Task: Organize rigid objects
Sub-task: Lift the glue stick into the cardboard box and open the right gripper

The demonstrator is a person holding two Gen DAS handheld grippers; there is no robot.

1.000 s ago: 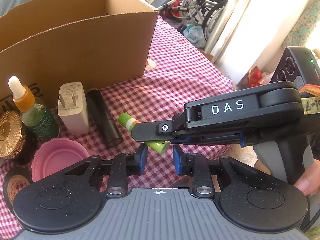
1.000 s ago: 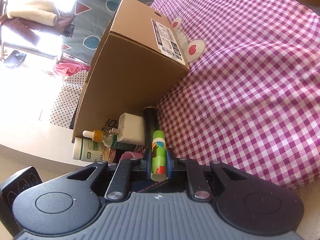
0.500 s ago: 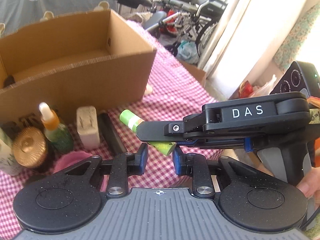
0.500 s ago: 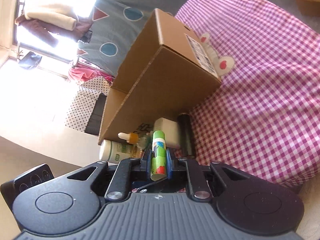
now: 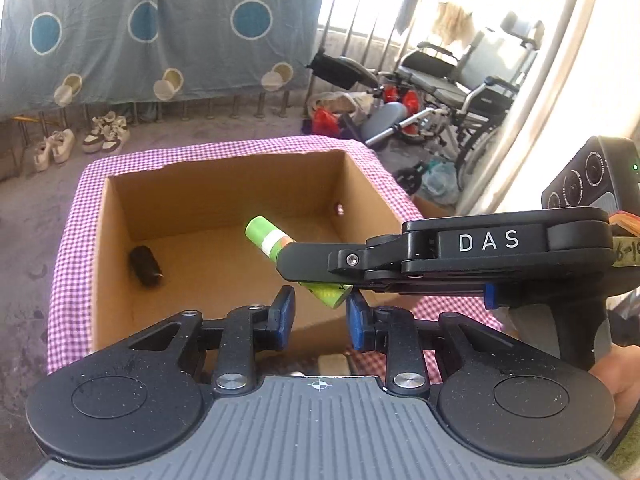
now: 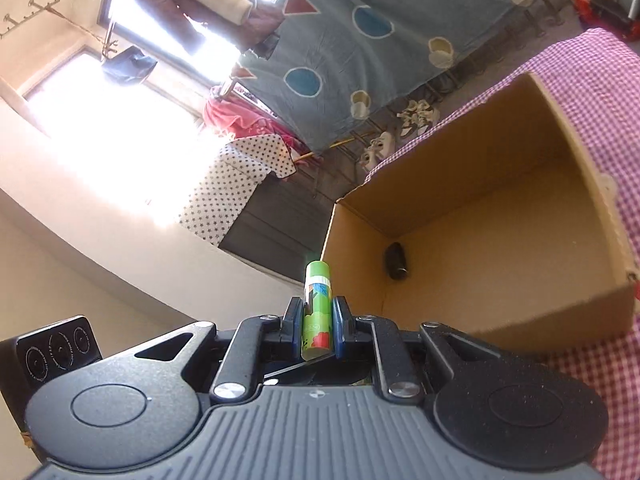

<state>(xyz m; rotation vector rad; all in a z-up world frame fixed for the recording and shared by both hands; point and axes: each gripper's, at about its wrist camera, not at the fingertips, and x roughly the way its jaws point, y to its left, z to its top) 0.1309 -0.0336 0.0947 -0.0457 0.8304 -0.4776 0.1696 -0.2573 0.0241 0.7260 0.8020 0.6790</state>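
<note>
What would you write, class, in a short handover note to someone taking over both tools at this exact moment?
Right tool: shut on the green tube, held above the cardboard box, by its near wall.
Left tool: open, empty, hanging just before the box's near wall.
Done: one dark cylinder already lies on the box floor, near the left wall.
Left: open the right tool to drop the tube into the box, probably after moving it a little further in. From these views other items cannot be seen, so check the checked tablecloth in front of the box for more to pack.

box (image 5: 120,280): matt cardboard | tablecloth (image 5: 64,264): checked cloth | tube (image 6: 317,320): glossy
</note>
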